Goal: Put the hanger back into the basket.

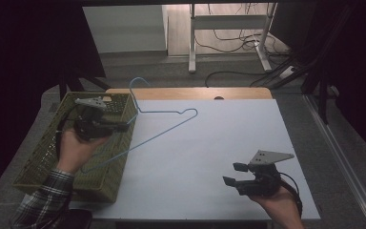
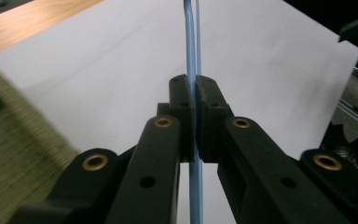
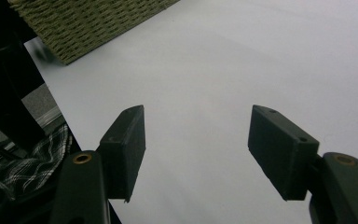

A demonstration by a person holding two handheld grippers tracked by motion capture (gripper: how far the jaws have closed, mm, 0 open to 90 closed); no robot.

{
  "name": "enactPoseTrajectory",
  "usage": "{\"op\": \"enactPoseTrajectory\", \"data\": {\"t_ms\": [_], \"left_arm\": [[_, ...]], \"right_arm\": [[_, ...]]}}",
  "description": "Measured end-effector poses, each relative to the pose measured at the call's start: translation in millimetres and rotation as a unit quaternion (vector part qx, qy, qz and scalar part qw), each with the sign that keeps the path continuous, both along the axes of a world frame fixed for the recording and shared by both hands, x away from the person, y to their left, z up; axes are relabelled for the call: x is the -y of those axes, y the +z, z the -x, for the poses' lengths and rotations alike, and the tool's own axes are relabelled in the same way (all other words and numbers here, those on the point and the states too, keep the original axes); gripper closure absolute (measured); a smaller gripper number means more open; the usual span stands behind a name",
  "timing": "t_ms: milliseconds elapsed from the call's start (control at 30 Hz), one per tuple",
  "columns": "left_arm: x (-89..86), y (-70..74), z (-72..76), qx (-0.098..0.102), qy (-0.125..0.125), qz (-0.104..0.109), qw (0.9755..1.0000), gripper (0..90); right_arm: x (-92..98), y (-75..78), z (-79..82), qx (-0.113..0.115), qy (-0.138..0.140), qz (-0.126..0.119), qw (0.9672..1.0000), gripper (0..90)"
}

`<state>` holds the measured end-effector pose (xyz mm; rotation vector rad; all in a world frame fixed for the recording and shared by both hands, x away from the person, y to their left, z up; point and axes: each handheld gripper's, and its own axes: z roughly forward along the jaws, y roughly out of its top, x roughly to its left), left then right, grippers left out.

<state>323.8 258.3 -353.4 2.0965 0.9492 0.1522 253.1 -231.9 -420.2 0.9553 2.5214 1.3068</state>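
Nearest to us, at the front right of the white table [image 1: 209,152], we are holding the right gripper [image 1: 234,174] low over the bare surface, its jaws standing apart with nothing between them; in the right gripper view the two black pads [image 3: 126,149] are framing plain white tabletop, and a checked sleeve [image 3: 23,168] is showing at the lower left. No earlier look is at hand, so we are speaking only of how the jaws stand. Farther in and to the left, we are holding the left gripper [image 1: 124,127] above the olive woven basket [image 1: 43,157], which is sitting at the table's left edge. Its jaws are pressed together on the thin blue wire of the clothes hanger [image 1: 164,126]; in the left gripper view that wire [image 2: 192,56] is running straight up from between the closed pads and on across the white surface. The hanger is being held up at a slant: its lower corner is lying over the basket beside our left hand [image 1: 76,148], its long bar is reaching out over the table toward the middle, and its hook [image 1: 136,86] is rising beyond the basket's far corner, near the wooden strip [image 1: 195,93] at the table's back edge. Behind the table, cables [image 1: 248,43] are trailing over the floor by the legs of a white stand.
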Motion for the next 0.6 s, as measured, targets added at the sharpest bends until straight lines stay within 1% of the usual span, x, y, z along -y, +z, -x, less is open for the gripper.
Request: {"op": "enactPoseTrajectory", "data": {"t_ms": [200, 333, 400, 500, 600], "left_arm": [[-34.7, 7.3, 6.8, 0.009, 0.038, -0.007, 0.9992, 87.5], [-60.6, 12.6, 12.6, 0.014, 0.062, -0.01, 0.9979, 87.4], [-74.1, 14.9, 15.8, 0.017, 0.075, -0.01, 0.997, 87.5], [-93.8, 17.0, 20.1, 0.021, 0.098, -0.011, 0.9949, 87.5], [-111.8, 16.9, 24.2, 0.023, 0.122, -0.013, 0.9921, 87.5]], "right_arm": [[2.0, -1.9, 1.3, -0.002, -0.003, 0.0, 1.0, 35.9], [4.3, -3.9, 1.6, -0.006, -0.008, 0.0, 1.0, 35.8], [5.2, -4.7, 1.9, -0.008, -0.009, 0.0, 0.9999, 35.7], [6.3, -5.7, 1.9, -0.01, -0.01, 0.002, 0.9999, 35.8], [6.5, -6.5, 2.1, -0.012, -0.011, 0.001, 0.9999, 35.7]]}}
